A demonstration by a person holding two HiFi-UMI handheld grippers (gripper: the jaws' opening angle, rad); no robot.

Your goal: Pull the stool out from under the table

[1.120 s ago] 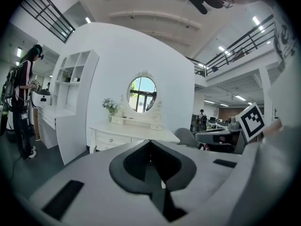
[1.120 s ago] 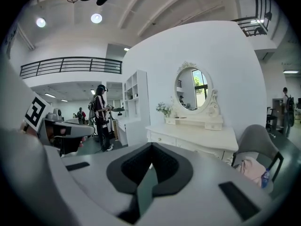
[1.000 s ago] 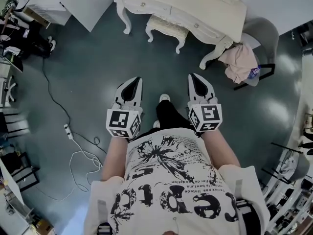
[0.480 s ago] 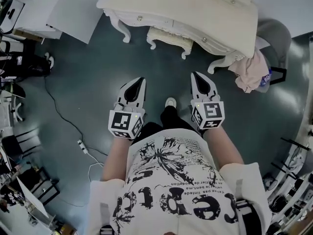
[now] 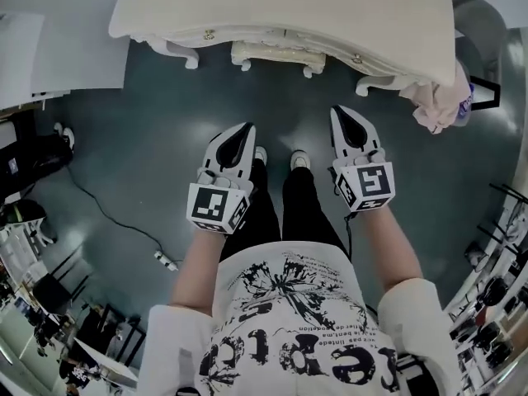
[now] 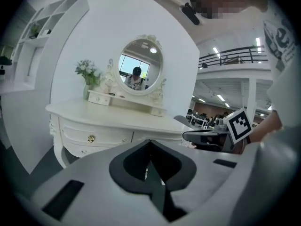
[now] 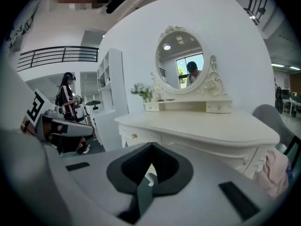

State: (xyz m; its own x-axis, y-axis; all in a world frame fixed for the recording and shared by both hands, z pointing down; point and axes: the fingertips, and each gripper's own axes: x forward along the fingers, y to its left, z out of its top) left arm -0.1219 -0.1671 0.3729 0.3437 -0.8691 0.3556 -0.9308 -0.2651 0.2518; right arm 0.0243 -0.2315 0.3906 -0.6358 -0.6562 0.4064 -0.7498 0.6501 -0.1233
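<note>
Stool: I am seeing the cream stool [image 5: 272,58] sitting tucked under the bench, with only its front edge and curved legs showing past the overhang; nothing is touching it.
Bench: the cream dressing bench [image 5: 280,11] is standing against the white wall and covering most of the stool, so I am judging that the stool can only come out toward me.
Left tongs: I am holding the left tongs [image 5: 245,130] closed and empty, pointing forward and slightly down at the bench front, well short of the stool.
Right tongs: the right tongs [image 5: 343,114] are likewise closed on nothing and level with the left, one to each side of the stool's width, which I am reading as lining up a two-handed pull.
Step in hand: I am judging this as the approach; both tongs are needing to open before they can take the seat edge.
Risk: the low overhang is leaving little room above the seat.
Around: an oval mirror [image 7: 181,62] and flowers [image 6: 87,71] are standing on top; pink clothing [image 5: 441,101] is hanging off a grey chair [image 5: 487,31] to the right.
</note>
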